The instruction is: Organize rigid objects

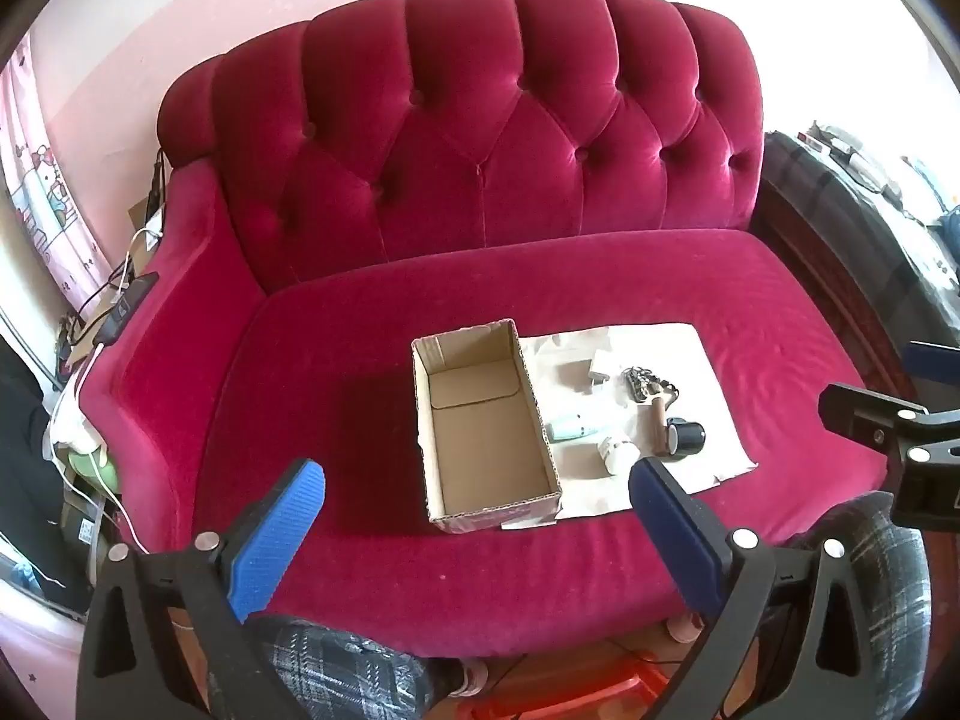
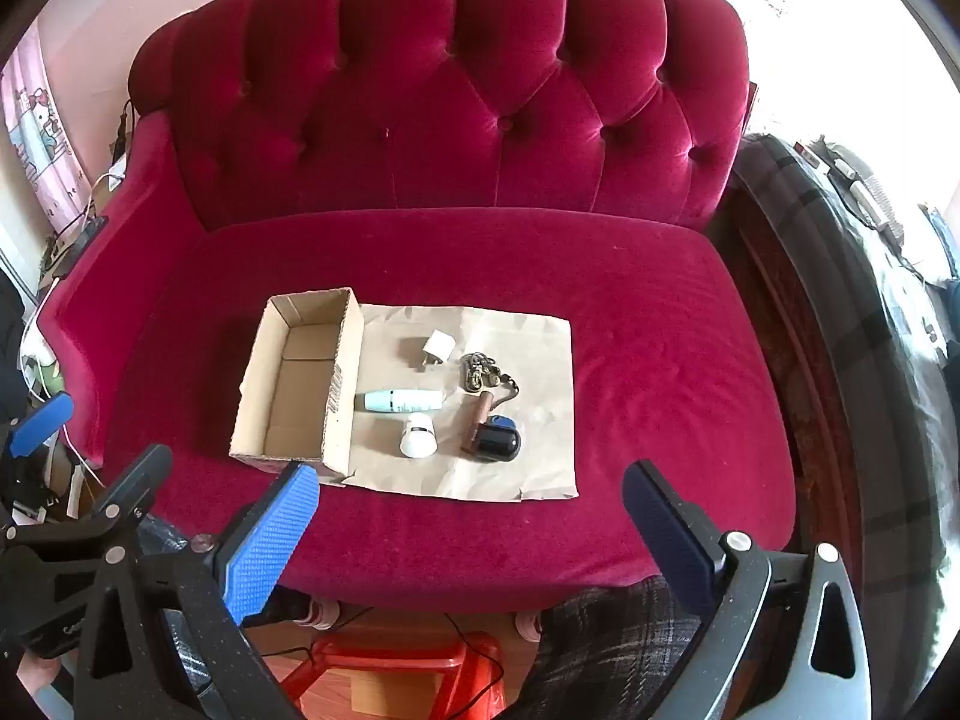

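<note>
Plush velvet sofa (image 2: 660, 360) — corrugated cardboard box (image 2: 294, 384), creased paper sheet (image 2: 540, 468)

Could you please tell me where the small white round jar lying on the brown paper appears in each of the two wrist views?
Left wrist view: the small white round jar sits right of centre, just past the near right corner of the open cardboard box.
Right wrist view: the jar lies left of centre, right of the box.
Shared landmark: the pale blue tube lies just behind the jar in both.
</note>
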`<state>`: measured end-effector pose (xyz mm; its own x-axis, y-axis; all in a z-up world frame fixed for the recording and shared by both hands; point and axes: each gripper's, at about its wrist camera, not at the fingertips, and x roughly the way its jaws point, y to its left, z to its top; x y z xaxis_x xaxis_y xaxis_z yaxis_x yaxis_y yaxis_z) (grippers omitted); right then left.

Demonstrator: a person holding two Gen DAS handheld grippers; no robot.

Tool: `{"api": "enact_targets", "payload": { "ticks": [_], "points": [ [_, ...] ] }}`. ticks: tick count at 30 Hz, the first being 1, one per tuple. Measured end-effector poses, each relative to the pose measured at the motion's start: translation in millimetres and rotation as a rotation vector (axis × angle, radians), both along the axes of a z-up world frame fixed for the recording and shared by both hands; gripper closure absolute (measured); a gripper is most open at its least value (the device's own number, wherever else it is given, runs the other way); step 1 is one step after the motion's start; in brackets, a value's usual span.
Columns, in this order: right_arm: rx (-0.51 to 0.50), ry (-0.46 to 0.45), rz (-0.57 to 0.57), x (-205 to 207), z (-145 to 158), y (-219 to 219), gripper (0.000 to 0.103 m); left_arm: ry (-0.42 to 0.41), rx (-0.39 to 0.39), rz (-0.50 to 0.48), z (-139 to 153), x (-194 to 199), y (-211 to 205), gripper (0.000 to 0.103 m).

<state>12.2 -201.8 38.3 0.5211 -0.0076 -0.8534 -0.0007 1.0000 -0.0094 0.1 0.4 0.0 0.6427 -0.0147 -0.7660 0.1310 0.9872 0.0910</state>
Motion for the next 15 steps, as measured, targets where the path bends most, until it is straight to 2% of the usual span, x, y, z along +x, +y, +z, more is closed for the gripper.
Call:
{"api": "enact_targets", "payload": {
  "ticks": [15],
  "points": [
    [0.013, -0.004, 0.001, 2.6, 0.2, 2.6, 0.0, 0.0, -0.01, 0.012, -0.8, 2.0, 3.5, 0.0]
  ]
}}
